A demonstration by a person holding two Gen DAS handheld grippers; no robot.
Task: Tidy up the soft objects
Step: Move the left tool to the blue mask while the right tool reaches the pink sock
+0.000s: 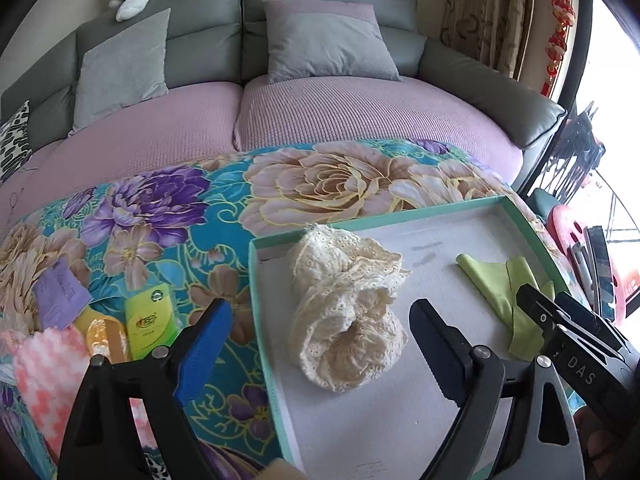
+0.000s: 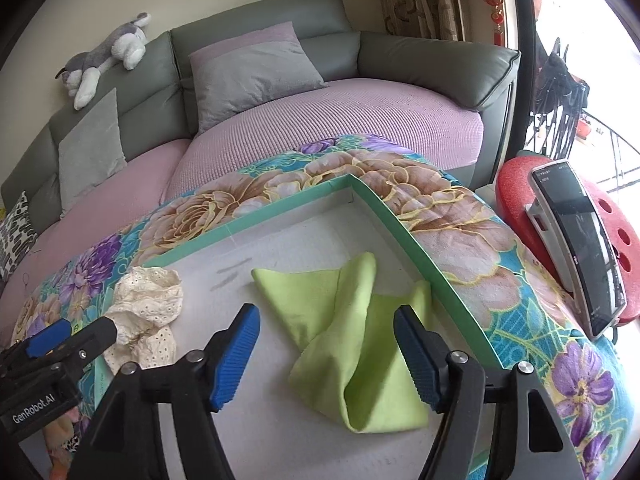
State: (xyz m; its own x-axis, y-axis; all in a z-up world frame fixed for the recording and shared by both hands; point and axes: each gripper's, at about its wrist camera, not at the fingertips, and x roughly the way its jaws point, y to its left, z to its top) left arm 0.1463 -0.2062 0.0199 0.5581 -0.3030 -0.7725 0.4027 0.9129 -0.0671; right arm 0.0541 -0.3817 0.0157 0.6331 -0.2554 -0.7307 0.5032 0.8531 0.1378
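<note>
A shallow box tray with a mint-green rim [image 1: 400,216] [image 2: 400,232] and a white floor lies on a floral blanket. In it a crumpled cream lace cloth [image 1: 344,312] [image 2: 148,304] rests loose between the wide-apart fingers of my left gripper [image 1: 320,344], which is open and not pressing on it. A lime-green cloth [image 2: 352,340] [image 1: 492,284] lies folded on the tray floor, at the right side. My right gripper [image 2: 326,356] stands open over it, one finger on either side, pads clear of the fabric.
The floral blanket [image 1: 160,208] covers a table in front of a grey sofa with lilac seat covers [image 1: 320,112], cushions and a plush dog. Left of the tray lie a pink fuzzy cloth [image 1: 44,360], a green packet [image 1: 152,316] and a purple slip. A phone [image 2: 580,248] leans on a red stool.
</note>
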